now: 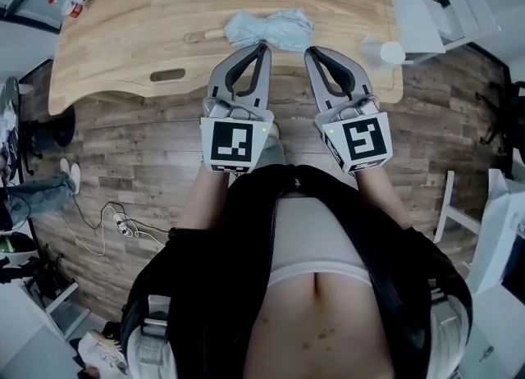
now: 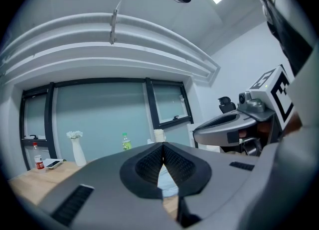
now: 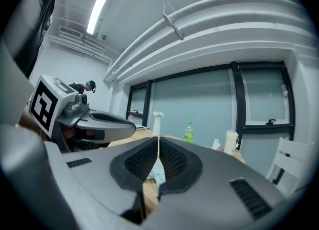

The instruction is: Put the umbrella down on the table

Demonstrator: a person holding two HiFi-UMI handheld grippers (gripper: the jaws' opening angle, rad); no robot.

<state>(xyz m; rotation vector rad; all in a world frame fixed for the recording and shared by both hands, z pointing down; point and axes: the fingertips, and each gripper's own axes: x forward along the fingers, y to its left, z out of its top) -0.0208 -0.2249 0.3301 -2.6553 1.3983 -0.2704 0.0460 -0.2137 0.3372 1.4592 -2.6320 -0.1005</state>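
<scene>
Left hand-held gripper (image 1: 263, 44), right hand-held gripper (image 1: 309, 51) — shut tight, empty. Pale-blue folded umbrella (image 1: 271, 26) at 12 o'clock on wooden worktop (image 1: 148, 16) — easy to bump away.

The tabletop (image 1: 164, 8) is pale wood with clear grain and a smooth, low sheen. On the tabletop, the umbrella (image 1: 271, 26) is soft, crumpled light-blue cloth with a wooden handle (image 1: 205, 36). At the tabletop's near edge, the left hand-held gripper (image 1: 264, 44) and right hand-held gripper (image 1: 309, 51) are matt grey plastic with black ribbed pads (image 2: 149, 167). Below the tabletop, the floor (image 1: 148, 148) is darker, rougher-looking wood plank.
</scene>
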